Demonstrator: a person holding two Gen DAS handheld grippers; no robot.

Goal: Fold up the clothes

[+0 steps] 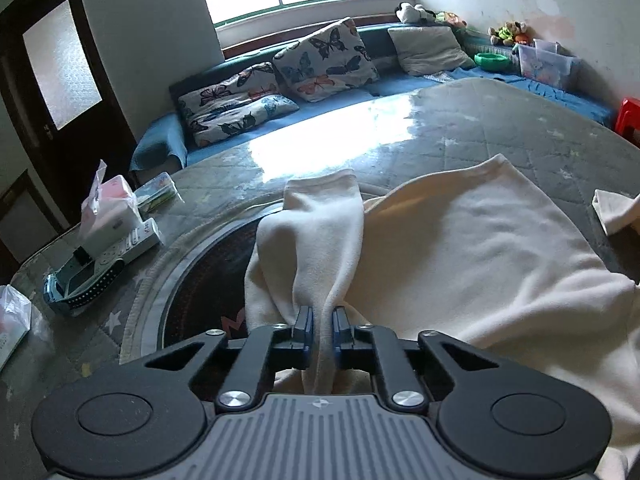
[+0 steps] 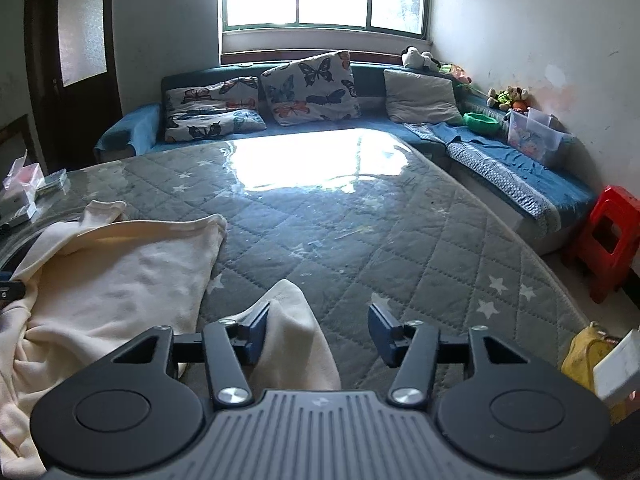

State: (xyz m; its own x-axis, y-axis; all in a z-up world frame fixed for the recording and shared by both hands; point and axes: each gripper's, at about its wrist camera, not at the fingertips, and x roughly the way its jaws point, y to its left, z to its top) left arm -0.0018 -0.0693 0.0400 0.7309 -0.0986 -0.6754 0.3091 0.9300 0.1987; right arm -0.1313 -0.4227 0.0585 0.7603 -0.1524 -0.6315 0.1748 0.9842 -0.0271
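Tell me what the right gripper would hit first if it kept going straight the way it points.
Probably the cream sleeve lying between the open fingers of the right gripper, beside the left finger; past its tip, the quilted grey table cover. Depth is hard to judge here.

The left claw points forward and downward, its two blue pads drawn almost together and pinching a bunched fold of the cream garment that rises just ahead of them. The right claw tilts down likewise, its jaws standing well apart, with a loose flap of the same cloth lying against the inner face of its left finger only.
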